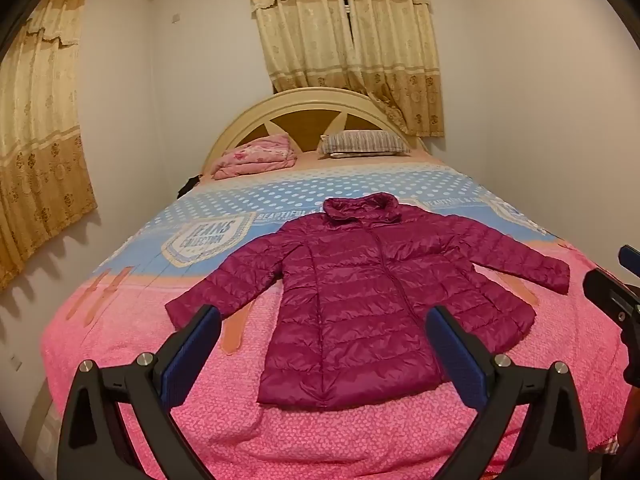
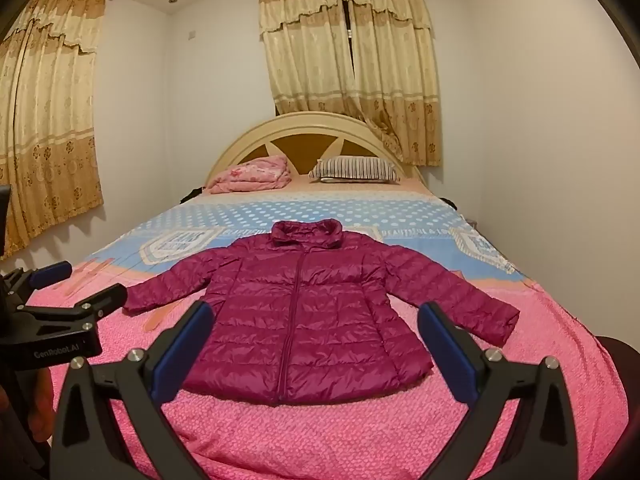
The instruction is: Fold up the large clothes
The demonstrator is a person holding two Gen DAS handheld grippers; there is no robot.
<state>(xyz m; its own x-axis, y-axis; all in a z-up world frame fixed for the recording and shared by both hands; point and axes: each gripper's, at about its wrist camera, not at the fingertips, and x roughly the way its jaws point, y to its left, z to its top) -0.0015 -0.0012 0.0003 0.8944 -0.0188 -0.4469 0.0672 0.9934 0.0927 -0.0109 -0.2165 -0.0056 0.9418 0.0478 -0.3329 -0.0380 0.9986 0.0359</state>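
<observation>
Left wrist view: magenta quilted puffer jacket (image 1: 360, 304) lies flat, collar-to-hem axis running away; left gripper (image 1: 324, 328) nearer its left sleeve, right gripper (image 2: 316, 324) nearer the other; both jaws wide, empty.

— Where are we?
— We are in a home bedroom: we see a double bed (image 2: 280, 432) with an arched headboard (image 2: 312, 136), a striped pillow (image 2: 354, 169), a folded pink quilt (image 2: 252, 174) and patterned curtains (image 2: 348, 60).
</observation>
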